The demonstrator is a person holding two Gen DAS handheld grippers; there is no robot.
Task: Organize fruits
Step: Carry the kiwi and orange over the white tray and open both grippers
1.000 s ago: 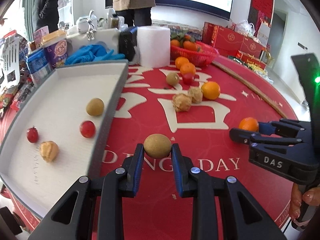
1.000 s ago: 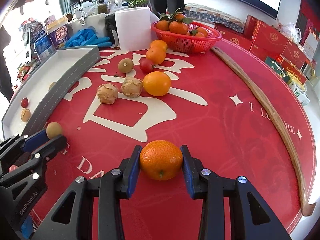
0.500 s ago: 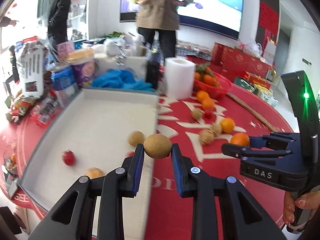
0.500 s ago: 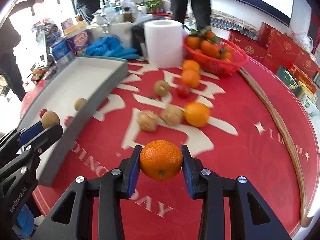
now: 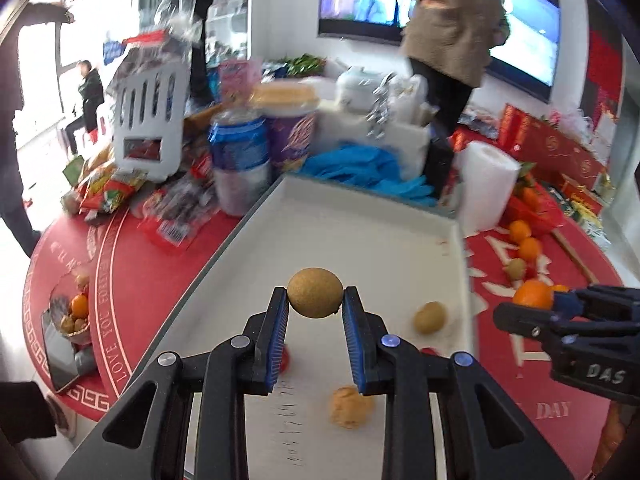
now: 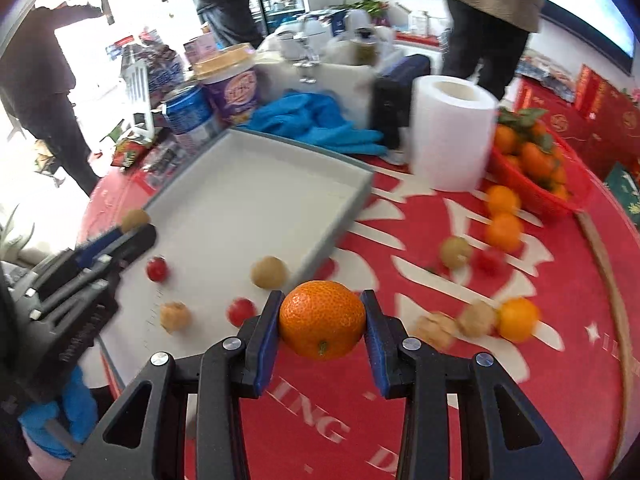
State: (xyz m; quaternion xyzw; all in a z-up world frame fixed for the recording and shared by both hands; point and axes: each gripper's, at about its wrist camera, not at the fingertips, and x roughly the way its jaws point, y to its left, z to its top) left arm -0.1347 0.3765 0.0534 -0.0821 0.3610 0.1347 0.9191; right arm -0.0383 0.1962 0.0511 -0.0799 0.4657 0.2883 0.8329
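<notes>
Left gripper (image 5: 315,308) jaws clamp a round brown kiwi (image 5: 315,293) above the shallow grey tray (image 5: 463,264); right gripper (image 6: 322,322) jaws clamp a dimpled orange mandarin (image 6: 322,319).

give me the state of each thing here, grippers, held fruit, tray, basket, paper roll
left gripper: shut on kiwi, held above the tray
right gripper: shut on orange, held above the tablecloth
tray: holds a few small fruits
red basket: filled with oranges
paper roll: upright
</notes>
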